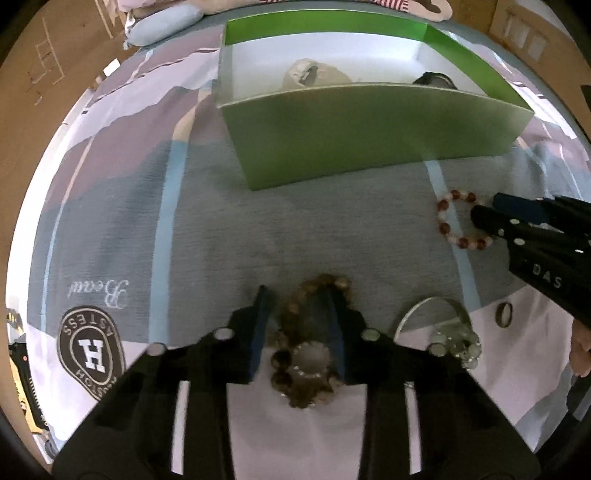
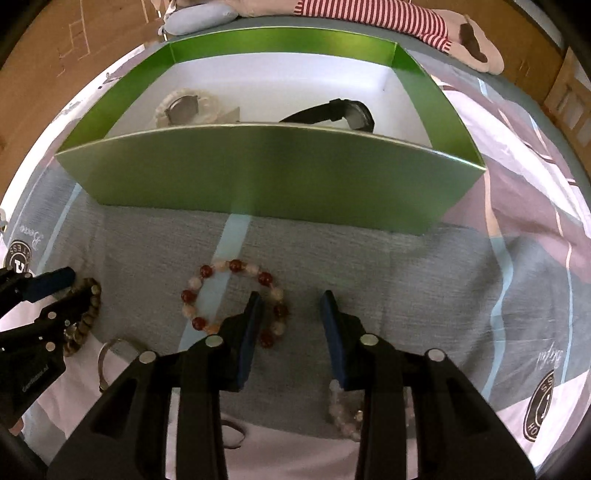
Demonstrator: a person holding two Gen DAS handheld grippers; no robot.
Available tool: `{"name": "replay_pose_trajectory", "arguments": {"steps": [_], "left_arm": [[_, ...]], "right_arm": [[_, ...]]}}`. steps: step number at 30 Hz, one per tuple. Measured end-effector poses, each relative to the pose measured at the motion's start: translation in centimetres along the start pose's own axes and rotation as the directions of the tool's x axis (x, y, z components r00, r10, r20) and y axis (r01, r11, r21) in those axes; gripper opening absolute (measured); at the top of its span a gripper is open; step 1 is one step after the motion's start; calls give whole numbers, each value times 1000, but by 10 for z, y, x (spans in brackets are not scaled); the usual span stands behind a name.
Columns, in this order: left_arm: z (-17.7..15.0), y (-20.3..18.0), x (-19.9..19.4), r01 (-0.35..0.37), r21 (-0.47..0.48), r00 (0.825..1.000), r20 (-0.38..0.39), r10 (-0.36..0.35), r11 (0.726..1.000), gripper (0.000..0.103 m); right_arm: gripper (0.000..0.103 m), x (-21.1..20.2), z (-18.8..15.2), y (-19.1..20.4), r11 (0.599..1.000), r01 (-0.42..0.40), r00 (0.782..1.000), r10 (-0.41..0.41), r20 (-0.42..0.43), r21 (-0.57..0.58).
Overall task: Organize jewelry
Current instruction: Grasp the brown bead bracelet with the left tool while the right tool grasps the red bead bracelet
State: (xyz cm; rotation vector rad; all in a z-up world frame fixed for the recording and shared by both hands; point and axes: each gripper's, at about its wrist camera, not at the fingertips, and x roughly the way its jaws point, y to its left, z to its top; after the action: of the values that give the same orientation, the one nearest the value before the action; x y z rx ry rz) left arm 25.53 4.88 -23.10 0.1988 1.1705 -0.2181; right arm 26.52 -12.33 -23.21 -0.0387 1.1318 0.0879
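Note:
My left gripper (image 1: 295, 291) points down at a brown bead bracelet (image 1: 325, 281) on the bedspread. Its right finger sits over the loop and the loop's left side lies between the open jaws, with a gap showing. In the right wrist view my right gripper (image 2: 290, 294) stands over a red and white bead bracelet (image 2: 229, 266). Its left finger is inside the loop and the loop's right side lies between the open jaws. A green box (image 2: 258, 173) behind holds a white watch (image 2: 184, 109) and a black watch (image 2: 340, 110).
A silver bangle (image 1: 436, 321) with a clear ornament and a small ring (image 1: 504, 314) lie right of the brown bracelet. A pale bead bracelet (image 2: 343, 406) lies under my right gripper. Plush toys (image 2: 369, 14) line the far edge of the bed, with cardboard beyond.

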Motion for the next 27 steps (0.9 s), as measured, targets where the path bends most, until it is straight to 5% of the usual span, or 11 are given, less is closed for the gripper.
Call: {"name": "replay_pose_trajectory", "arguments": {"steps": [2, 13, 22, 27], "left_arm": [[-3, -5, 0, 26, 11, 1000, 1, -26, 1000, 8], [0, -14, -45, 126, -40, 990, 66, -123, 991, 8], [-27, -46, -117, 222, -13, 960, 178, -216, 975, 8], [-60, -73, -107, 256, 22, 961, 103, -257, 966, 8]], "right_arm": [[8, -1, -2, 3, 1000, -22, 1000, 22, 4, -16], [8, -55, -16, -14, 996, -85, 994, 82, 68, 40], [8, -133, -55, -27, 987, -160, 975, 155, 158, 22], [8, -134, -88, -27, 982, -188, 976, 186, 109, 8]]}}
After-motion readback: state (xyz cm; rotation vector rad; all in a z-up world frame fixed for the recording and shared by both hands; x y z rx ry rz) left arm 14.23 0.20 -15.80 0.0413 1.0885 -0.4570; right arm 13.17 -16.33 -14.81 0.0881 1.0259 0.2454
